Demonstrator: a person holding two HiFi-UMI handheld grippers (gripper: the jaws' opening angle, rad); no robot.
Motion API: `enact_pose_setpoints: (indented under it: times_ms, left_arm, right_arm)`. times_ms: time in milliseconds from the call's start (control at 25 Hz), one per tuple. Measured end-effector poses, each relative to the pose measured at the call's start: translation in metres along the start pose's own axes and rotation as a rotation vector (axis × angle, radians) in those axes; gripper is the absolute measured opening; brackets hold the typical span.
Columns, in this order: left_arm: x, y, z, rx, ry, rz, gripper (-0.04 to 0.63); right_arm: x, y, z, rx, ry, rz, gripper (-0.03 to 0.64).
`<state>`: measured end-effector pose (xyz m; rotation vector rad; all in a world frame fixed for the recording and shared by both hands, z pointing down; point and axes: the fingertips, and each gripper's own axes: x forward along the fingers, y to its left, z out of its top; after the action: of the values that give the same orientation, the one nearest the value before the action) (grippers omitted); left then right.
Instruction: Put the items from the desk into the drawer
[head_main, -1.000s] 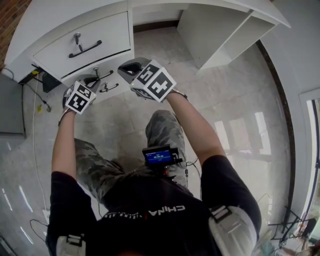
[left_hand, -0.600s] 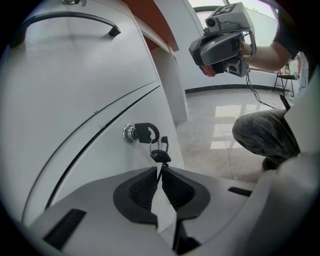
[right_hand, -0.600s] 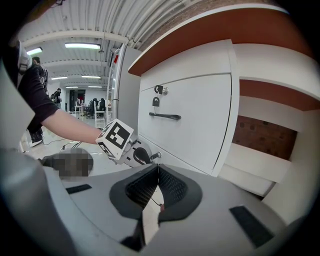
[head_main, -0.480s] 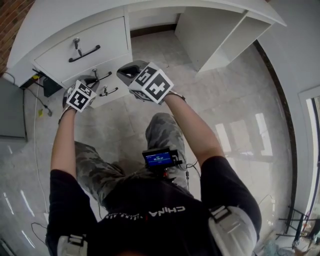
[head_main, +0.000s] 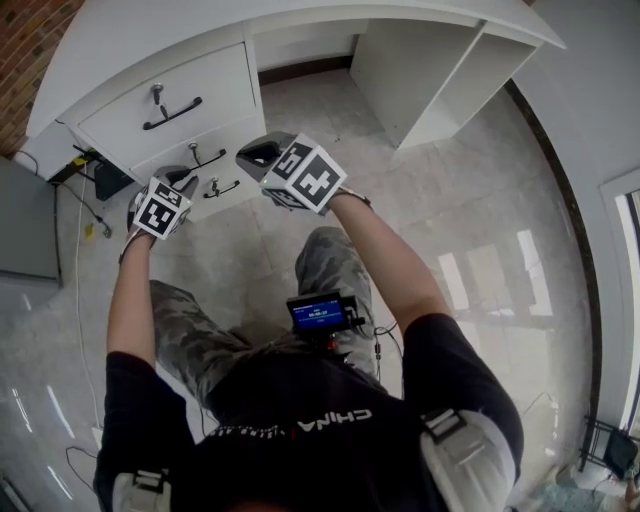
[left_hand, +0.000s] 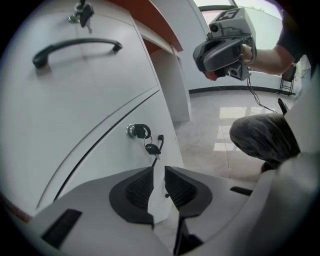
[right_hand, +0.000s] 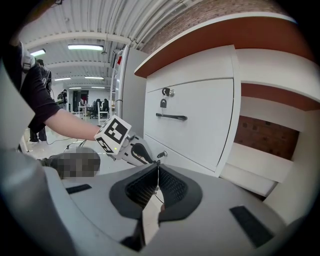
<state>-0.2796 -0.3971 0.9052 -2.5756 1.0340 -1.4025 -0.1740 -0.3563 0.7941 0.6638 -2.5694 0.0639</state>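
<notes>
At the shut drawer, I hold the left claw barely parted and the right claw closed, both empty, no items in view; the left claw may snag the dangling keys.

Looks like a big work hall or lab w/ office stuff, not a home. Ribbed metal roof w/ long strip lights up top. Red brick wall at the side. Shiny pale tile floor w/ cables lying on it. White tabletop w/ key-lock drawers under it. Far back: more chairs & desks, small & hard to make out.
</notes>
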Motion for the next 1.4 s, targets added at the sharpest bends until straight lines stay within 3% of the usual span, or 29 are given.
enact_pose_setpoints:
  times_ms: [120, 360, 520, 840, 1040, 1200, 1400]
  left_arm:
    - [-0.026, -0.008, 0.0, -0.031, -0.063, 0.026, 0.071]
    - [-0.088, -0.02, 0.019, -0.2, -0.286, 0.081, 0.031]
    - [-0.106, -0.022, 0.025, -0.262, -0.37, 0.113, 0.012]
    - [-0.085, -0.025, 0.016, -0.287, -0.382, 0.049, 0.012]
    - [-0.08, -0.013, 0.028, -0.278, -0.376, -0.021, 0.012]
    - [-0.113, 0.003, 0.052, -0.277, -0.328, -0.098, 0.012]
    - [-0.205, 0.026, 0.104, -0.297, -0.274, -0.156, 0.012]
  right_arm:
    - [0.001, 0.0, 0.001, 0.012, -0.006, -0.008, 0.017]
    - [0.007, 0.012, 0.014, 0.119, -0.077, 0.01, 0.017]
    - [0.015, 0.017, 0.012, 0.178, -0.1, 0.004, 0.017]
    - [0.028, 0.025, 0.009, 0.208, -0.15, 0.102, 0.017]
    - [0.036, 0.011, 0.018, 0.195, -0.107, 0.083, 0.017]
    - [0.018, 0.01, 0.059, 0.248, -0.063, 0.087, 0.017]
    - [-0.03, 0.015, 0.155, 0.283, 0.006, 0.103, 0.017]
